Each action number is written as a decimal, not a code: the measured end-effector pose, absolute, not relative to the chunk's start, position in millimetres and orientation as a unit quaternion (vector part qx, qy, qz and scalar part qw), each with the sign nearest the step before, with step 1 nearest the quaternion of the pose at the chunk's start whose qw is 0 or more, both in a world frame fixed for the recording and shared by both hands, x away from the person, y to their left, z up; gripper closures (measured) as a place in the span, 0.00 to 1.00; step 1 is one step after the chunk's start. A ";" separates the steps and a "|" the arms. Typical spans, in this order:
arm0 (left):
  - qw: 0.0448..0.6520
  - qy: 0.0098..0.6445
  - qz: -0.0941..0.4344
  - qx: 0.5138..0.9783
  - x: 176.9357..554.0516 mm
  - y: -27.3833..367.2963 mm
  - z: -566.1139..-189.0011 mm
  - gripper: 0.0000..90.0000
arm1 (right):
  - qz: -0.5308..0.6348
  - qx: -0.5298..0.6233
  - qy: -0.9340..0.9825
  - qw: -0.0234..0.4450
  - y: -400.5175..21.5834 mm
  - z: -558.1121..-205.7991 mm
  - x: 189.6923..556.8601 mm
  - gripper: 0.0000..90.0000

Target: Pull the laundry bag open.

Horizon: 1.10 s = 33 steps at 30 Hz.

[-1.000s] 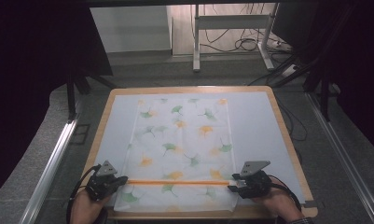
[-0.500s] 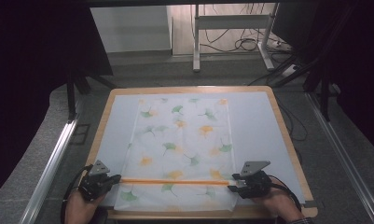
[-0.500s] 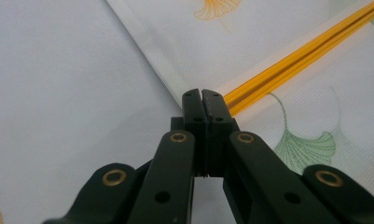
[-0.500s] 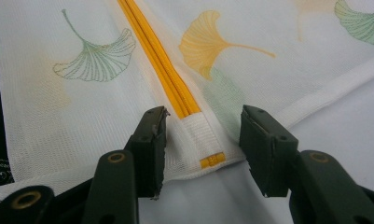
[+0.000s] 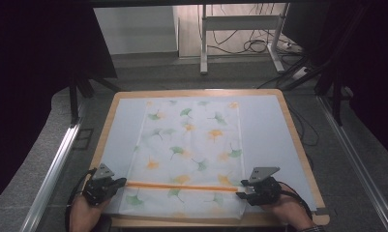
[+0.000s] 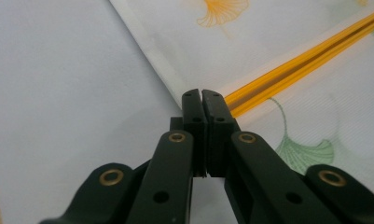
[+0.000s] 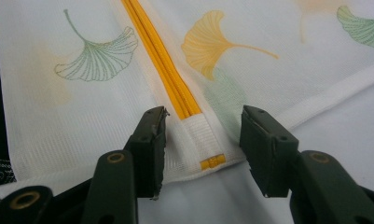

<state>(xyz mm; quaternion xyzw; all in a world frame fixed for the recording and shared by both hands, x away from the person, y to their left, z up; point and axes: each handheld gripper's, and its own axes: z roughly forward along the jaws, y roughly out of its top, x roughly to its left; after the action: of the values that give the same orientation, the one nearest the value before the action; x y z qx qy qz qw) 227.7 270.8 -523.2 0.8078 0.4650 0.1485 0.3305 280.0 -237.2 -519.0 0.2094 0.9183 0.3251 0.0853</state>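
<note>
Both tongs sit at the near edge of the tabletop [image 5: 298, 140], each held in a hand that comes in from the bottom of the high view. Left tongs [image 5: 118, 182] rest low and point inward toward the left end of an orange zipper [image 5: 182, 186]; their jaws are pressed together, and in the left gripper view [image 6: 202, 95] the tips lie right at the zipper's end on the edge of the mesh bag [image 5: 191, 145]; whether they pinch anything I cannot tell. Right tongs [image 5: 241, 193] point inward from the other side. In the right gripper view [image 7: 203, 123] their jaws stand spread, one on each side of the zipper's [image 7: 163, 60] white end tab, pressing on nothing.

The bag, white with green and orange ginkgo leaves, lies flat down the middle of a pale sheet on the tabletop. Its zipper runs straight across near the bag's front edge, between the two tongs. Bare sheet lies to the left and right of the bag. The bag's far edge reaches close to the tabletop's wooden rim. Beyond the tabletop lies grey floor [image 5: 191, 72] with metal desk legs and cables.
</note>
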 end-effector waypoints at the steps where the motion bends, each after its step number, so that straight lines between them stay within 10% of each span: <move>1: 0.332 0.465 0.151 0.806 227.1 271.0 -522.5 0.97 | 0.324 0.210 0.919 0.085 -236.3 -518.9 279.5 0.52; 18: 0.382 0.467 0.155 0.782 229.7 257.8 -517.9 0.24 | 0.347 0.227 0.904 0.102 -229.2 -507.6 275.5 0.19; 33: 0.376 0.454 0.174 0.788 223.6 246.3 -508.8 0.08 | 0.376 0.244 0.883 0.138 -240.0 -484.8 261.8 0.03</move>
<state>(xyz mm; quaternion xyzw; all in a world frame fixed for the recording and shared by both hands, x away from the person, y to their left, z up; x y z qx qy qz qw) 223.6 246.3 -508.8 0.7884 0.4542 0.1744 0.3764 261.8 -240.0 -484.8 0.2443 0.8832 0.3756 0.1385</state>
